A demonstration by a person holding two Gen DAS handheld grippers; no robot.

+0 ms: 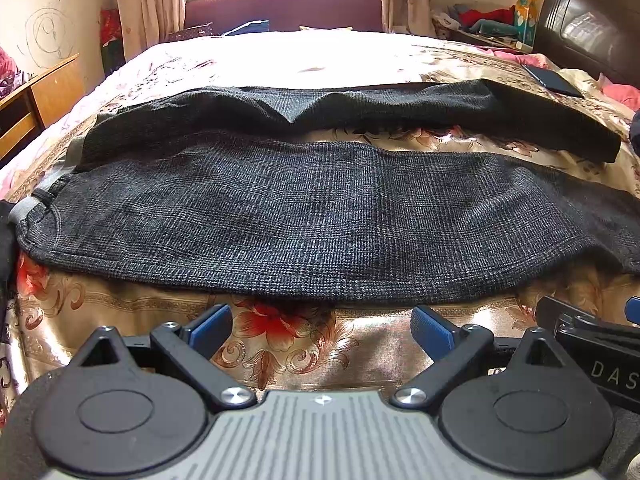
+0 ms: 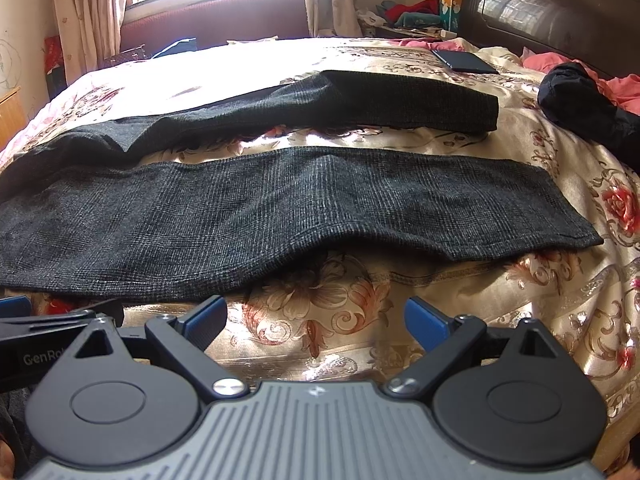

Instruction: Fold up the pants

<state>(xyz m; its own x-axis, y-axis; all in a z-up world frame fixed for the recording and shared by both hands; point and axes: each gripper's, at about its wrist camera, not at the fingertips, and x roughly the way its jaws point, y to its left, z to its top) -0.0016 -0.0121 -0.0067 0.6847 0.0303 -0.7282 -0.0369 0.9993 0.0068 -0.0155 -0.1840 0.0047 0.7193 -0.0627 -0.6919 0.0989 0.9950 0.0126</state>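
Two legs of the pants (image 1: 312, 216) lie flat across mid-frame on the bed (image 1: 320, 344), split apart, waistband at left. Left gripper (image 1: 320, 330) and right gripper (image 2: 316, 320) hover low in frame, fingers wide, holding nothing. Risk: pinching the slick bedspread along with the near hem would drag it. Phone (image 2: 464, 62) upper right. Legible: "DAS", "GenRo".

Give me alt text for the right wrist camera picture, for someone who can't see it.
Dark grey checked pants lie spread flat across a floral bedspread, legs apart and running sideways, hems to the right. In the foreground the right tool is open and empty, just short of the near leg. A dark phone and a black bundle of cloth lie farther back on the right.
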